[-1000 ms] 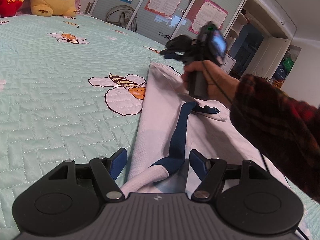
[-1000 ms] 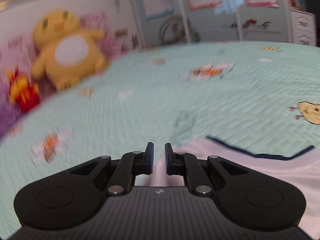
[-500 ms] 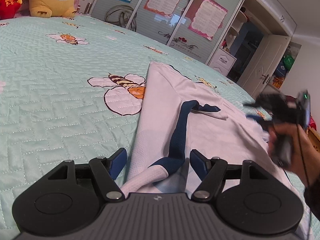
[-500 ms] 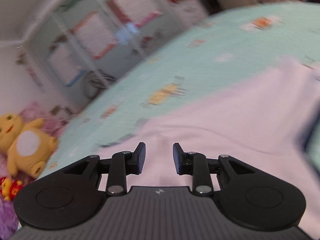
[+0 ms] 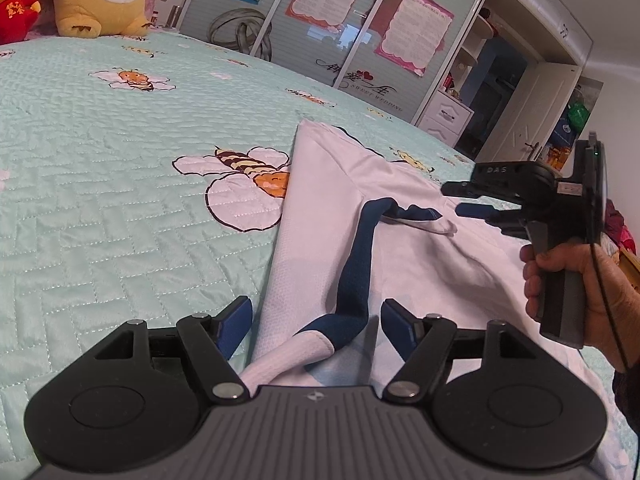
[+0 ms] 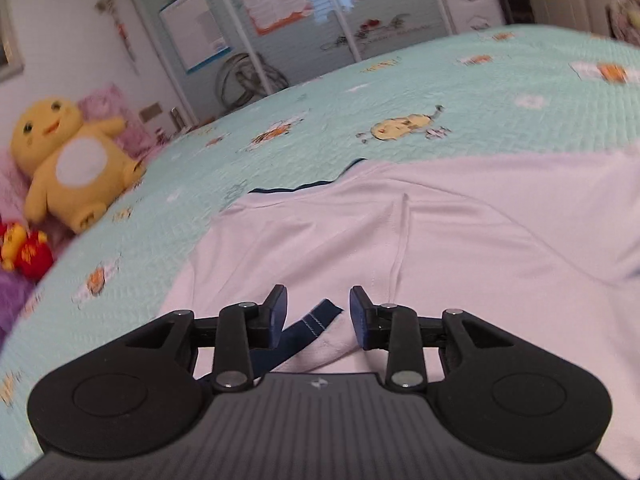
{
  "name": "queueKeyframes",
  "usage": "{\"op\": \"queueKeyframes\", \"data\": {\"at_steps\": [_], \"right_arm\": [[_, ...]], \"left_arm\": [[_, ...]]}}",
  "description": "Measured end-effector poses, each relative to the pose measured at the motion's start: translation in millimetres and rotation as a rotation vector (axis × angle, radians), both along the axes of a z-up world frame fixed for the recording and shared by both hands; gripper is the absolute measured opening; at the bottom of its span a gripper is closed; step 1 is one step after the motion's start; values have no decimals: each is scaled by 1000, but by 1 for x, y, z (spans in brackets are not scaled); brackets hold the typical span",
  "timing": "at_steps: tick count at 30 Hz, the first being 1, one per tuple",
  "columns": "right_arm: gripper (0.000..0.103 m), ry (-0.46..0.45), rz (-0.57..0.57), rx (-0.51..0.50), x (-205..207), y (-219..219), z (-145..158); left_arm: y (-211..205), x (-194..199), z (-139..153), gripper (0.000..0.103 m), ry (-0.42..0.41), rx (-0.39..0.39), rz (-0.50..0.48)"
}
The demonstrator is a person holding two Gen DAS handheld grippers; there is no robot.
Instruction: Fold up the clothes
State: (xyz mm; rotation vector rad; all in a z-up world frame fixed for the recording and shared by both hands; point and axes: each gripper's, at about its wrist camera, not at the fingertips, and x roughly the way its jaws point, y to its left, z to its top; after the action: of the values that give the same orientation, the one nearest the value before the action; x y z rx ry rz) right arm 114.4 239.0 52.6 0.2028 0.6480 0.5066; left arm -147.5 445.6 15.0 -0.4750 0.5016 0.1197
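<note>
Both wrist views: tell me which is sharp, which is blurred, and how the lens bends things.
Left wrist view: sharp, the quilted bedspread stitching crisp; wardrobe doors bow with fisheye. Right wrist view: soft with motion blur, the yellow plush toy and white shirt smeared.

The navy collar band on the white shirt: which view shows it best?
The left wrist view: the navy collar band runs in full across the white shirt, from near the camera to its far end. The right wrist view catches only a short tip of the band.
</note>
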Motion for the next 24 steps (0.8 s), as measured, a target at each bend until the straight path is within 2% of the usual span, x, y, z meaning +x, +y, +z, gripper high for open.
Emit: {"op": "queueKeyframes", "data": {"at_steps": [2, 4, 7, 12, 15, 16, 17, 19, 21, 24], "right_arm": [[42, -22, 61, -78, 5, 12, 2], [43, -14, 66, -144, 15, 19, 1], [43, 62, 65, -157, 34, 23, 0], [42, 182, 137, -213, 53, 30, -2], [42, 194, 159, -236, 50, 32, -1], [37, 192, 164, -252, 48, 33, -1], [22, 190, 170, -267, 46, 35, -1], [2, 181, 174, -288, 41, 36, 0], [0, 163, 169, -296, 35, 33, 3], [0, 102, 142, -256, 19, 16, 14]], "left_arm": [[3, -4, 4, 73, -23, -15, 20], [7, -8, 8, 71, -46, -30, 40], [8, -12, 13, 71, -73, -29, 48], [10, -8, 8, 72, -20, -57, 41], [13, -7, 7, 72, -11, -71, 46], [13, -7, 7, 72, -11, -72, 47], [13, -7, 8, 72, -10, -73, 48], [13, -8, 8, 72, -10, -77, 45], [14, -9, 8, 72, -11, -86, 44], [17, -13, 9, 72, -19, -94, 48]]}}
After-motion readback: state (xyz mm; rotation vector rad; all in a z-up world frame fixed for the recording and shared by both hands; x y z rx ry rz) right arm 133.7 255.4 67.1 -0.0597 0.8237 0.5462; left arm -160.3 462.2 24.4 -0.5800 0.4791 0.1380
